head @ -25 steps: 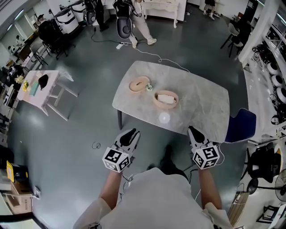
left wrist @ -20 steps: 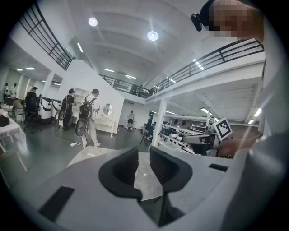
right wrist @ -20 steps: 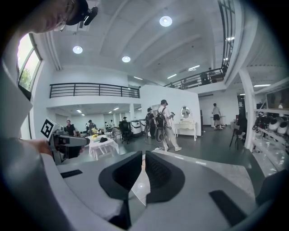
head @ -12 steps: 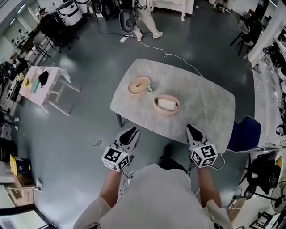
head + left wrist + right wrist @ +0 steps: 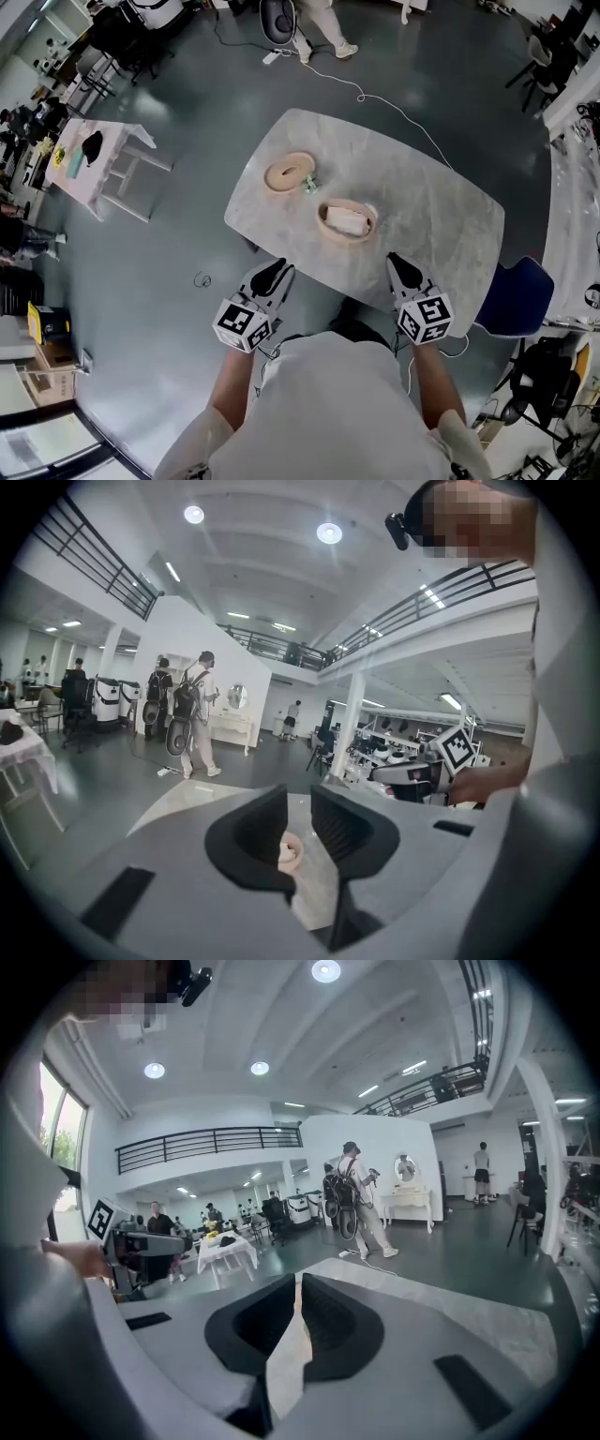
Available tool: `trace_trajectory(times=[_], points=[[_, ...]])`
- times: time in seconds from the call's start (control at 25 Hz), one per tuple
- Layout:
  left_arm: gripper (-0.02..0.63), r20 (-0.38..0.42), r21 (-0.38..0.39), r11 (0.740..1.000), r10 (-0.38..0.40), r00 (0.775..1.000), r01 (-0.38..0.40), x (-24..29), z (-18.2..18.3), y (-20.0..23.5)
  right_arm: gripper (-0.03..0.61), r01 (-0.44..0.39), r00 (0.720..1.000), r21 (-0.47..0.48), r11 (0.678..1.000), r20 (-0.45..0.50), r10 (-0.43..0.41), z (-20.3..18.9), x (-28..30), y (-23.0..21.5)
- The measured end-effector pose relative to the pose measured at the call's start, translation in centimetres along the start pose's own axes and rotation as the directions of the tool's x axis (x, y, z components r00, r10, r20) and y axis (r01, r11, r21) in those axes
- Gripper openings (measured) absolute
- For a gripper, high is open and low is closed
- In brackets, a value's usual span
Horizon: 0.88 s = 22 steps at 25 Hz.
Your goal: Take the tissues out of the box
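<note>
At the lower centre of the head view, the left gripper (image 5: 269,276) hovered just off the bench's near edge, jaws slightly parted and empty. The right gripper (image 5: 403,270), jaws pressed together on nothing, overlapped that edge. Mid-frame on the marble bench (image 5: 441,216) sat the round tissue box (image 5: 369,225), open, with white tissues (image 5: 345,221) inside. A matching round lid (image 5: 289,173) lay further up-left.

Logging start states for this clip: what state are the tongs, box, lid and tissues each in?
left tongs: slightly apart, empty.
right tongs: almost together, empty.
round box: open, upright on the table.
tissues: inside the box, not yet taken out.
lid: off, lying flat on the table, apart from the box.
</note>
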State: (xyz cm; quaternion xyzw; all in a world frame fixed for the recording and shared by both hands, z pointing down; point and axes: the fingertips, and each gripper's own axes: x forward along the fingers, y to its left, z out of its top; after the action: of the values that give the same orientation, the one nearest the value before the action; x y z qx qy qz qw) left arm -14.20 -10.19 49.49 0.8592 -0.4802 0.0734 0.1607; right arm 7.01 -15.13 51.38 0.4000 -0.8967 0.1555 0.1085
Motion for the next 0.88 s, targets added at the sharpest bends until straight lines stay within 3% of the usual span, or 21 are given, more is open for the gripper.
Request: trace_trajectory(times=[0.44,0.68,0.88], points=[[0.083,-0.095,0.053,0.998,-0.023,0.995,0.028,5.4,-0.6,0.3,0.046,-0.005,0.999,0.051,0.999,-0.044,0.008,-1.6,2.1,-3.1],[0.083,-0.184,0.089,0.987,-0.119,0.976,0.137,8.5,-1.8,2.6,0.046,0.060,0.996,0.095,0.994,-0.066,-0.054,-2.6,4.3,-3.3],[0.083,-0.277,0.124,0.961,-0.206,0.938,0.248,13.4,-4.5,3.2,0.046,0.122,0.990,0.133,0.984,-0.085,-0.112,-4.6,5.1,-5.1]])
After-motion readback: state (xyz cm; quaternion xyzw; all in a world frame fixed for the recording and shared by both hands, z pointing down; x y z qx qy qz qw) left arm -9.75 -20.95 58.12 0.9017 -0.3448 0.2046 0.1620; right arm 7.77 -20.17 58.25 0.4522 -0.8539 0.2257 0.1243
